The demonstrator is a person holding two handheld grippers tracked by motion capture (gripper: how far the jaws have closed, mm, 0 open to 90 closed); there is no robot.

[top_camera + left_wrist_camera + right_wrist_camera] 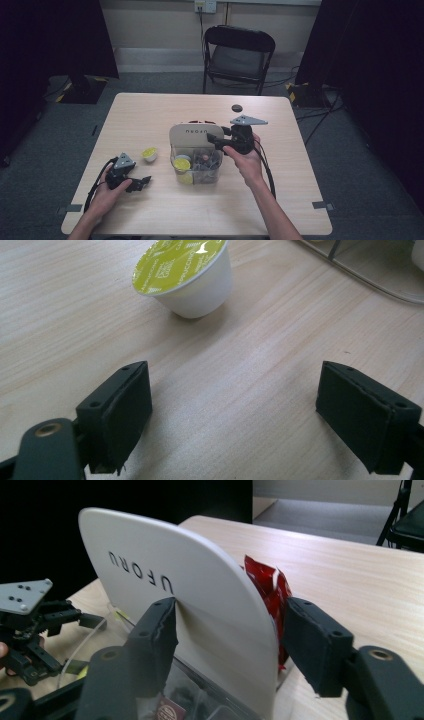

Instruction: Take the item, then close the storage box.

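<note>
Lid (192, 134): the white lid marked UFORU stood raised at the back of the clear box (197, 167), near the middle of the table (150, 210); in the right gripper view (200, 605) its curved edge ran between the two black jaws
Left gripper (135, 184): to the left of the box, low over the table, its jaws stood wide apart with nothing between them; in the left gripper view (235, 415) only bare wood lay there
Loose capsule (149, 153): a white coffee capsule with a green foil top sat tipped on the table just left of the box, beyond the left gripper's jaws and apart from them (187, 277)
Box contents: a green-topped capsule (182, 164) lay inside at the box's left side; other small items were too dim to name
Red packet (267, 590): stood behind the lid, at the back of the box
Right gripper (216, 141): reached in from the right of the box; the near pad (157, 635) pressed the lid's front face, the far pad (312, 640) looked a little off its back, so the hold seemed narrow and one-sided
Risk, lid: judged likely to slip free and drop shut if the thin curved edge slid between the pads
Risk, box: a sideways pull on the lid could drag or tip the light box
Risk, capsule: a low sweep of the left gripper could knock it rolling away from the box
</note>
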